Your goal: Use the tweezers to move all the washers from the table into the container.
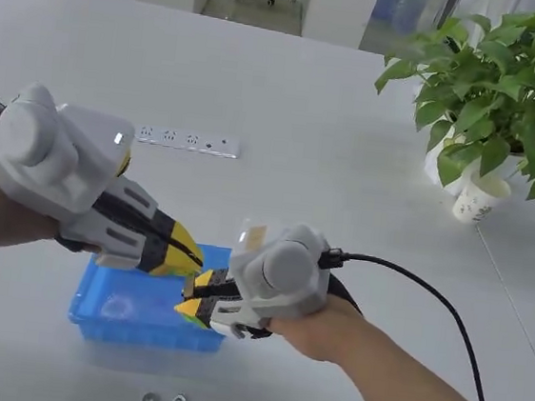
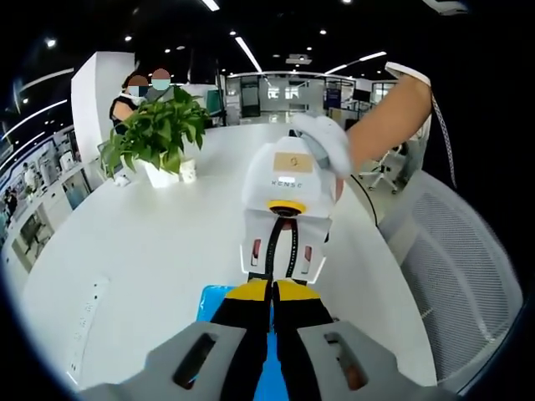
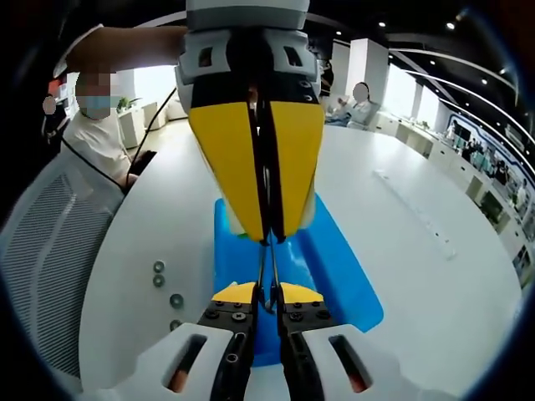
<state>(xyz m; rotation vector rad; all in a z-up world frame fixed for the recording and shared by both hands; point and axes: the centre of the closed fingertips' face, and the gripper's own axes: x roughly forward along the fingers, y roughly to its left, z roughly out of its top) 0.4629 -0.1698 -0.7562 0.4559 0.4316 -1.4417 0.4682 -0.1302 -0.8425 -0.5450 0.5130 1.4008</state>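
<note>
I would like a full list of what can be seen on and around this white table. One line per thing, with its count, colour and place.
large white table: one, white, under everything.
blue plastic container: one, blue, on the table below both grippers.
small round metal washers: four, silver-grey, on the table beside the container.
thin metal tweezers: one, silver, between the two grippers' tips, above the container.
flat white power strip: one, white, on the table beyond the container.
leafy green plant in a white pot: one, at the table's far right.
white paper cup: one, in front of the pot.
black cable: one, running from the right gripper.
left gripper: one, white with yellow jaws, shut on the tweezers.
right gripper: one, same colours, shut on the tweezers.
</note>
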